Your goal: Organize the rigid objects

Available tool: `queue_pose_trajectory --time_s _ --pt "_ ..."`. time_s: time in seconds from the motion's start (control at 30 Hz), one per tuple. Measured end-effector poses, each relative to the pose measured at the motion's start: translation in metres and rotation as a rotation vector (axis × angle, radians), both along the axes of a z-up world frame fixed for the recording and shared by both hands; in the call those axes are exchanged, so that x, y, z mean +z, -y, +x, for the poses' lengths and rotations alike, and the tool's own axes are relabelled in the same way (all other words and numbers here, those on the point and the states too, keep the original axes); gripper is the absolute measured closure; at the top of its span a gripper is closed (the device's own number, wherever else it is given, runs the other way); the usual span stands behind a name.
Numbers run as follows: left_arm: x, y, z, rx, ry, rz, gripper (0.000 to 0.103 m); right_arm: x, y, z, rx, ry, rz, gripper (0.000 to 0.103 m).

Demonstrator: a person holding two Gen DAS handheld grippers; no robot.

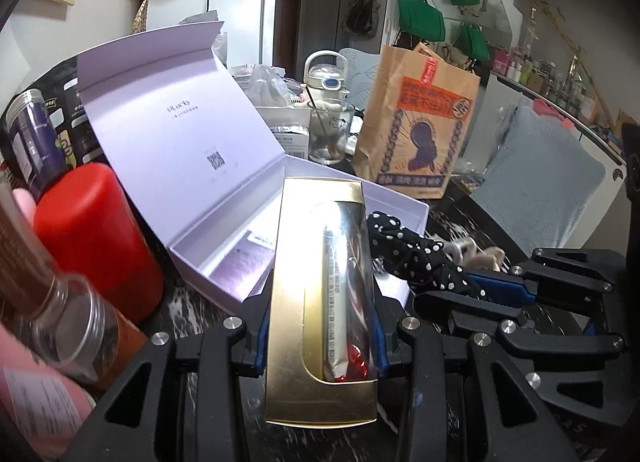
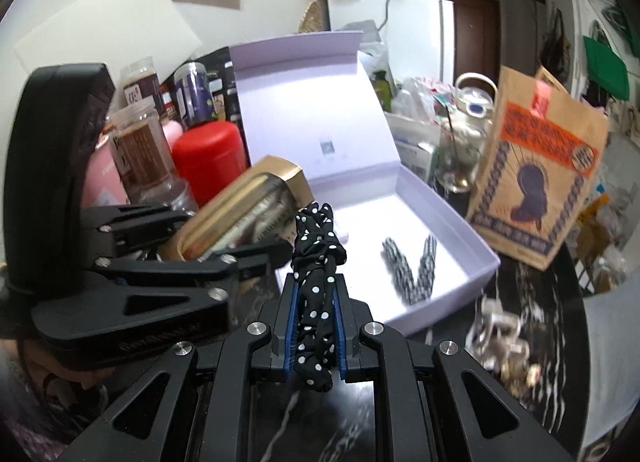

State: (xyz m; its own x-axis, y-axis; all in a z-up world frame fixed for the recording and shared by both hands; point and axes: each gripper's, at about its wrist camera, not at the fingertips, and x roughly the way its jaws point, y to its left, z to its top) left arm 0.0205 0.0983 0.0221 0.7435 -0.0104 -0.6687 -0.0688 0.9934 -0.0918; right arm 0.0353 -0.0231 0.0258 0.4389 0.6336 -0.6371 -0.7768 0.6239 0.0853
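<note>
We are carrying two things toward the open lilac box (image 2: 448, 222) on the dark marbled table (image 2: 532, 302): our left gripper (image 1: 320, 326) is pinching the gold windowed carton (image 1: 320, 302) across its width, and our right gripper (image 2: 314, 326) is pressing its pads tight on the polka-dot fabric band (image 2: 316, 262). Both loads are hanging just in front of the box's near wall, where a zigzag-patterned piece (image 2: 412, 266) is already lying inside. We are judging this the placing step; next, each piece needs lifting over the wall and lowering into free floor before we are letting go.
</note>
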Motion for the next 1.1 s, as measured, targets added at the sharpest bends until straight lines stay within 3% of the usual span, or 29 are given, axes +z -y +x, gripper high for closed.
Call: queue_pose_trajectory --time_s 0.67,0.97,1.1 --pt "0.017 -0.022 0.081 0.041 0.035 0.065 0.065 0.017 -0.024 0.073 -0.049 0.096 -0.016 0.088" --pt "-0.010 -0.041 0.115 0.056 -0.040 0.054 0.065 0.007 -0.036 0.104 -0.082 0.067 -0.029 0.088" --pt "-0.025 -0.050 0.127 0.057 -0.089 0.009 0.065 -0.008 -0.045 0.113 -0.090 0.033 -0.056 0.088"
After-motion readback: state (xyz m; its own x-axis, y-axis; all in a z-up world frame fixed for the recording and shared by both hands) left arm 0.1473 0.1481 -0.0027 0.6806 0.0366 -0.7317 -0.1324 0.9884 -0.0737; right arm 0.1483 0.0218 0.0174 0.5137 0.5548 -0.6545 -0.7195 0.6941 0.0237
